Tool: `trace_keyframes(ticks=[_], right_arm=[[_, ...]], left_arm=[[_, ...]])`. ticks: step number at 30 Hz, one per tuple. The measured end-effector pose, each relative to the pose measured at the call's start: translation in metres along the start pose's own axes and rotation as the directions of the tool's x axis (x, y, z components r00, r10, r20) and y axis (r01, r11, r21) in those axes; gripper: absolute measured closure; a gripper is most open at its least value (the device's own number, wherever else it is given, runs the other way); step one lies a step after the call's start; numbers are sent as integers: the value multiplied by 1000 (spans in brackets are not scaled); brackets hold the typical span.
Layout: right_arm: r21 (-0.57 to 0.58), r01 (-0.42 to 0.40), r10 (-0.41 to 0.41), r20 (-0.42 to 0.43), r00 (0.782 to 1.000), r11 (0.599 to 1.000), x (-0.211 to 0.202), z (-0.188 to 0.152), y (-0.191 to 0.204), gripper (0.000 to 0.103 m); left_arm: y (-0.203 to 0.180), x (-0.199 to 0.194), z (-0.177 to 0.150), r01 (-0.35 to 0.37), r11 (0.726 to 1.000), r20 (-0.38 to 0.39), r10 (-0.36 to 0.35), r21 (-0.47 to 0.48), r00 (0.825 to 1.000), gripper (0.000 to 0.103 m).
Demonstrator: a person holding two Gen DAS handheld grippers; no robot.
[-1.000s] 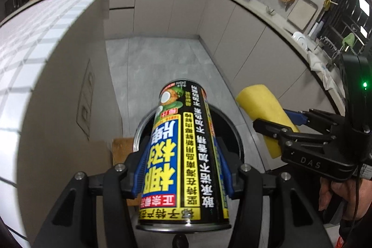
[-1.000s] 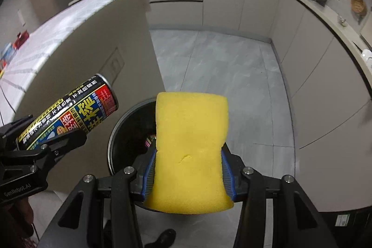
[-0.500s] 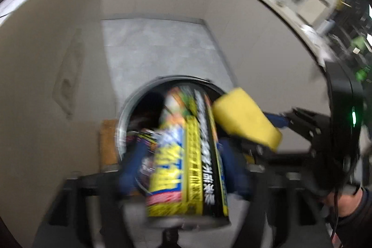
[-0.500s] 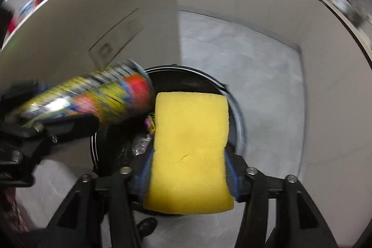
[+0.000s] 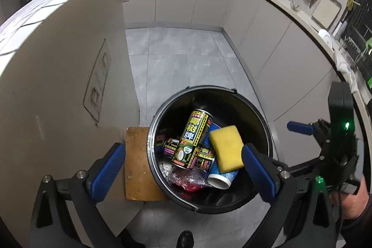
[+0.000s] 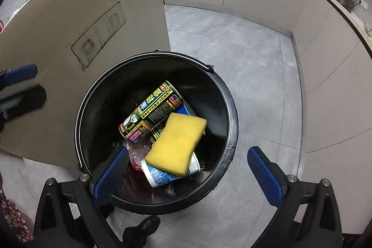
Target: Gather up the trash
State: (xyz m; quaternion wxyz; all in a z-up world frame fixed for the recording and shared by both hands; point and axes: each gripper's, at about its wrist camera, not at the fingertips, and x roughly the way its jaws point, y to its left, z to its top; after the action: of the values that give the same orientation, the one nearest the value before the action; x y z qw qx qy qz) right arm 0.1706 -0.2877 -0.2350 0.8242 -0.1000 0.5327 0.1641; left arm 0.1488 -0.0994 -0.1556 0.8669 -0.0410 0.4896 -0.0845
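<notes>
A black bin (image 5: 267, 131) (image 6: 232, 113) stands on the floor below both grippers. In it lie a yellow-and-black can (image 5: 193, 131) (image 6: 151, 113) and a yellow sponge (image 5: 226, 150) (image 6: 176, 143), on top of other cans, a white-and-blue cup (image 5: 220, 178) and a red wrapper (image 5: 186, 180). My left gripper (image 5: 181, 162) hangs over the bin, its jaws opening wide with nothing held between them. My right gripper (image 6: 188, 155) is over the bin too, its jaws also opening and holding nothing.
A beige island panel (image 5: 58, 85) rises just left of the bin. A brown board (image 5: 137, 164) lies on the floor against the bin. Cabinet fronts (image 6: 325, 85) run along the right. A person's shoe (image 6: 141, 227) is near the bin's front edge.
The left gripper let go of the can and the right let go of the sponge; both dropped into the bin. Both grippers tipped further down over the bin and now stand wide.
</notes>
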Motion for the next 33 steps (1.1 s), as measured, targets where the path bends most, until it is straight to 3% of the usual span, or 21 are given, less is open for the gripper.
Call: trace_keyframes(ticks=[6,11,14,21,33], right_arm=[[82,68,-67,-19,998,994,-7,-6,-12,0],[151,74,-79,25,997,986,-34,-8,-18,0],[162,79,-87,47,995,984,-50,-8,-16,0],[183,65,-81,81,993,981,-81,-10,-7,0],[181,59,-81,114,990,982,-152,-32,28,0]], left_arm=[[-9,-6,1,-29,998,16,28,47,999,3],[-18,-30,2,-56,995,67,51,80,996,0],[-20,-37,2,-63,995,58,59,80,997,0],[-12,-62,-5,-52,998,75,50,36,996,0],[3,-137,-19,-107,994,171,106,-1,980,0]])
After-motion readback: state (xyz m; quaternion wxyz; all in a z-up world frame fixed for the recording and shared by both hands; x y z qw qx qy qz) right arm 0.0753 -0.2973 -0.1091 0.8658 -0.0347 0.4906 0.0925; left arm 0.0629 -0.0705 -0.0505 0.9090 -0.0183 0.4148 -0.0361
